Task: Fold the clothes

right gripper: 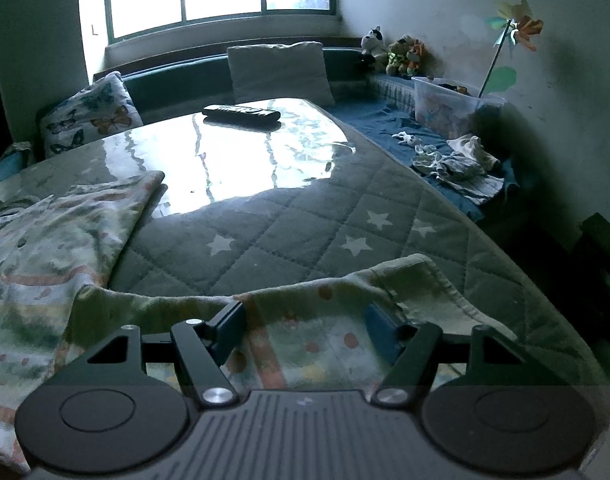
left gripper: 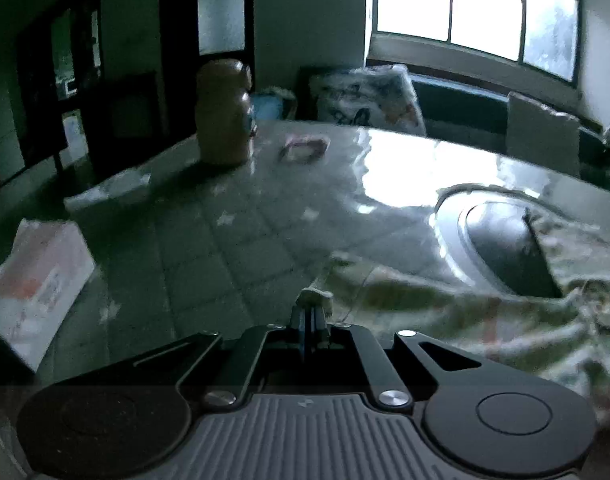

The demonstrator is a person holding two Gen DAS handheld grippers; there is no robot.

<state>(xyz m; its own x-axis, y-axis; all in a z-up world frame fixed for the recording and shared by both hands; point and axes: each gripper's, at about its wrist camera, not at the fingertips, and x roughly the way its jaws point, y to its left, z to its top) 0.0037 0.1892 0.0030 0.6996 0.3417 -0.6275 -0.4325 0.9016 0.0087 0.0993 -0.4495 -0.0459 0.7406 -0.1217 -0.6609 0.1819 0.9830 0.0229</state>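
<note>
A pale patterned garment (left gripper: 465, 312) with green and orange prints lies on the grey quilted table cover. My left gripper (left gripper: 313, 308) is shut on a corner of the garment, held just above the cover. In the right wrist view the same garment (right gripper: 49, 248) spreads to the left and a fold of it drapes between the fingers. My right gripper (right gripper: 305, 320) is open, its fingers (right gripper: 229, 320) apart, with the cloth edge lying over and between them.
The table (right gripper: 345, 216) has a grey star-quilted cover under glossy plastic. A remote (right gripper: 241, 114) lies at its far end. A brown jar (left gripper: 223, 112), a pink ring (left gripper: 305, 148) and a white packet (left gripper: 37, 284) lie to the left. More clothes (right gripper: 457, 164) and a plastic box (right gripper: 449, 106) sit on the bench.
</note>
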